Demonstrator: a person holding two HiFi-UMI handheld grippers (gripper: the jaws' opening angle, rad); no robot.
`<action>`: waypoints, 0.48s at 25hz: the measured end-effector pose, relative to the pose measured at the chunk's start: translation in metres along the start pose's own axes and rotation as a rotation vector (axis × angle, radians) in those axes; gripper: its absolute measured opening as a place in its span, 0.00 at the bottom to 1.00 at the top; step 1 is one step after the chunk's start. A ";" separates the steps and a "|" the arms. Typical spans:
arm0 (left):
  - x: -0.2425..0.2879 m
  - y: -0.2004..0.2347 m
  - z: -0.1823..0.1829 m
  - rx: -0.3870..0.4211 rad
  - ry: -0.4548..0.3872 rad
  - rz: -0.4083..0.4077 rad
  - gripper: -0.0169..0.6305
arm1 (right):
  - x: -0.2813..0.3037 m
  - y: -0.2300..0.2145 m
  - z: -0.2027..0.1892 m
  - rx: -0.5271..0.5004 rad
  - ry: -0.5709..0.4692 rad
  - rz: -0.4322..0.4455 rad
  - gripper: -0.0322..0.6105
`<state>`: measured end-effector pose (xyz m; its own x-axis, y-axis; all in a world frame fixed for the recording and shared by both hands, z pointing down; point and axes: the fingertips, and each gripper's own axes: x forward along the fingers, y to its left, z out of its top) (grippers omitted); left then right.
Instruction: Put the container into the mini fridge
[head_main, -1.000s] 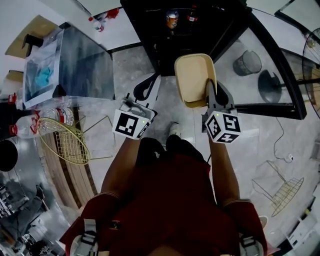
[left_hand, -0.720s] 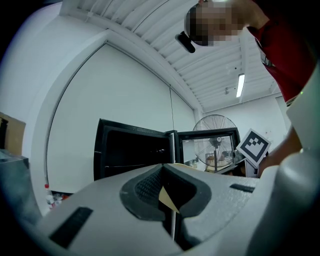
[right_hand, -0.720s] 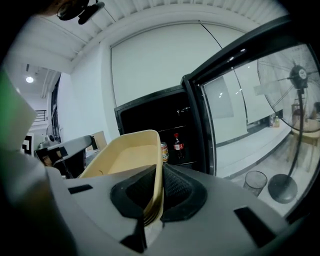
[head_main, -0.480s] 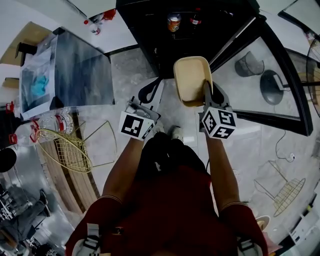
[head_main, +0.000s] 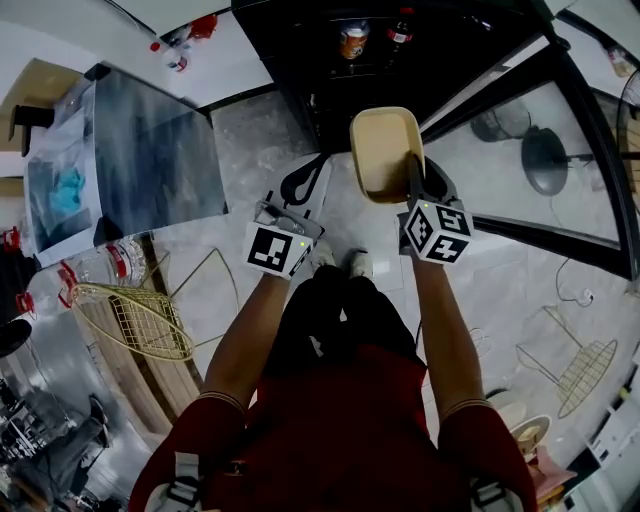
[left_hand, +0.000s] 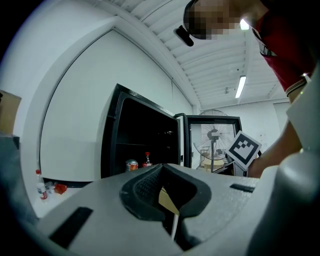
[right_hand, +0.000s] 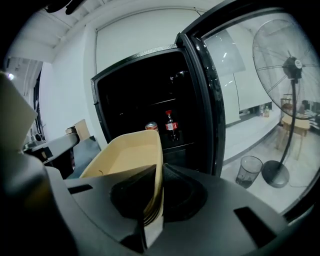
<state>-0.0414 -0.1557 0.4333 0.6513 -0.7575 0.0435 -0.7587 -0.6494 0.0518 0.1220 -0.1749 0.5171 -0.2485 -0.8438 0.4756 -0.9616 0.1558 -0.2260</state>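
**Item 1: container** (head_main: 383, 150). 1 shallow tan tray, empty as far as could be seen. It was held in the air just in front of the fridge opening, long side pointing inward, and was not yet inside.

**Item 2: right gripper** (right_hand: 150, 200). The jaws stood narrow, clamped on the near rim of the container, 1 pad on each face of the wall.

**Item 3: left gripper** (head_main: 303, 180). The jaws met at the tips and carried nothing. It was level with the right gripper, beside the container but apart from it.

**Item 4: mini fridge** (right_hand: 135, 95). 1 black cabinet standing on the floor, interior dark. Its glass door (right_hand: 212, 95) was swung wide to the right. Inside stood 1 can (right_hand: 151, 126) and 1 bottle (right_hand: 171, 125), side by side on a shelf.

**Status.**
- Done: the door was open and the container was lifted and facing the opening.
- Left, as judged:
  1. Carry the container through the opening.
  2. Set it on free shelf space clear of the can and bottle.
  3. Let go of the rim and draw the gripper back out.
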 end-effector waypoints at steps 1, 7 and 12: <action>0.000 0.004 -0.003 -0.003 0.003 -0.005 0.04 | 0.005 0.001 -0.003 0.003 0.007 -0.007 0.09; 0.000 0.020 -0.018 0.009 0.005 -0.046 0.04 | 0.033 0.009 -0.024 0.035 0.033 -0.036 0.09; 0.006 0.027 -0.032 0.012 0.019 -0.070 0.04 | 0.054 0.011 -0.038 0.044 0.051 -0.043 0.09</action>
<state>-0.0574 -0.1759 0.4665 0.7031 -0.7087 0.0588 -0.7110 -0.7018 0.0435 0.0935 -0.1993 0.5725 -0.2142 -0.8217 0.5281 -0.9657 0.0967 -0.2411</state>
